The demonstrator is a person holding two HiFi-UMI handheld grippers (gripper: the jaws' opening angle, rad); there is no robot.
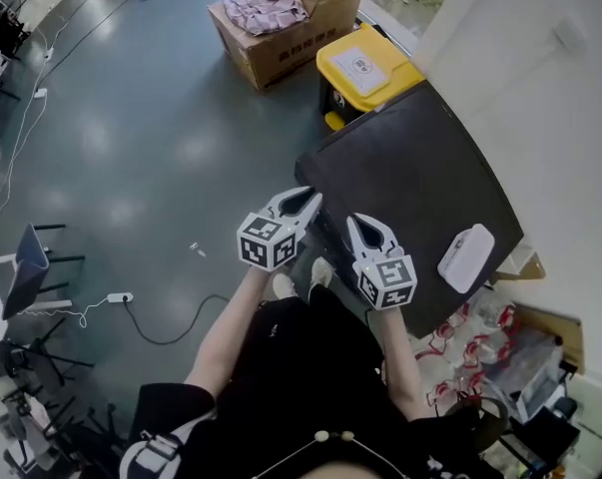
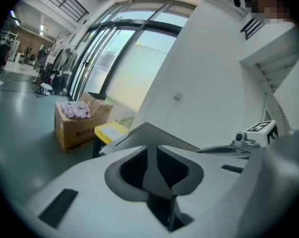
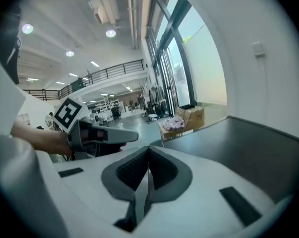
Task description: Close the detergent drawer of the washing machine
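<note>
- Washing machine (image 1: 420,183): shows at the centre right of the head view as a dark flat top against a white wall.
- Detergent drawer: cannot be made out in any view; front edge of the machine, at the left of the dark top, partly covered by both grippers.
- Left gripper (image 1: 304,202): hangs at the near left corner of the top, pointing toward the upper right; jaws parted by a narrow slit, nothing between them, dark top visible through the gap in the left gripper view.
- Right gripper (image 1: 357,226): sits just right of the left one, over the same front edge; jaws pressed together at the tips, holding nothing.
- White flat object (image 1: 466,257): rests on the top near its lower right edge, well apart from both grippers.
- Yellow-lidded bin (image 1: 365,66): stands just beyond the machine at upper centre.
- Cardboard box (image 1: 281,43): stands open just left of the bin, pinkish cloth inside.
- Power strip (image 1: 119,296): lies on the grey floor (image 1: 151,158) at lower left.
</note>
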